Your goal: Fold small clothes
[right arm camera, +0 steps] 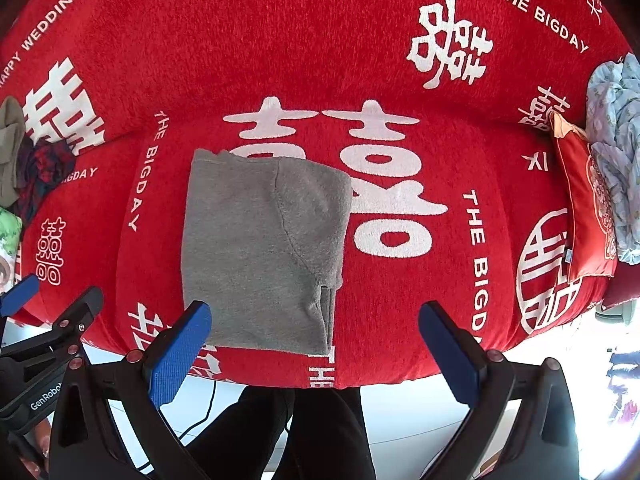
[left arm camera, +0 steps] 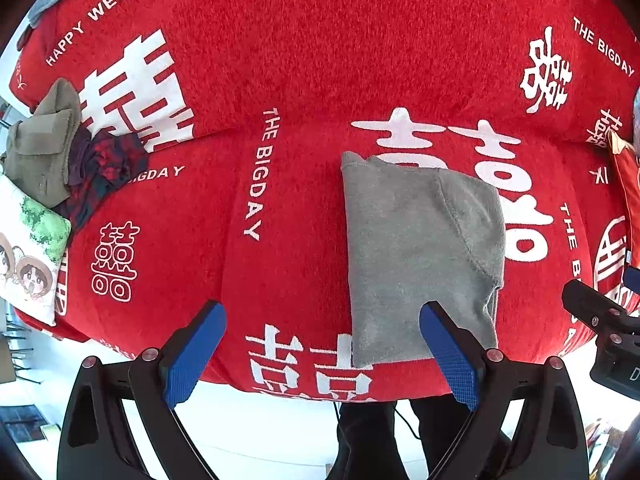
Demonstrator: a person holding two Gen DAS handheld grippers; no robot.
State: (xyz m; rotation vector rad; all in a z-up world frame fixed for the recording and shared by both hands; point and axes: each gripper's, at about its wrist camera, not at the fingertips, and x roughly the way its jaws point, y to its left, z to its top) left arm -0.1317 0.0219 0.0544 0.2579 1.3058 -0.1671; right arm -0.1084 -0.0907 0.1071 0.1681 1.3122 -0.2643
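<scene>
The grey garment [right arm camera: 264, 252] lies folded into a compact rectangle on the red blanket [right arm camera: 280, 60], near its front edge. Left gripper [left arm camera: 322, 354] and right gripper [right arm camera: 314, 350] hover before it, fingers wide, holding nothing. Unfolded clothes [left arm camera: 80, 160] remain piled at the blanket's left end, so further folding is judged outstanding.

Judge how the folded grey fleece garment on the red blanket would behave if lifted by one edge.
The folded grey fleece garment would likely droop and unfold, since its soft layers lie loosely stacked. The fuzzy surface probably grips the blue fingertips well. It looks light and not fragile.

Olive garment [right arm camera: 10, 148] cut off, maybe pants
</scene>
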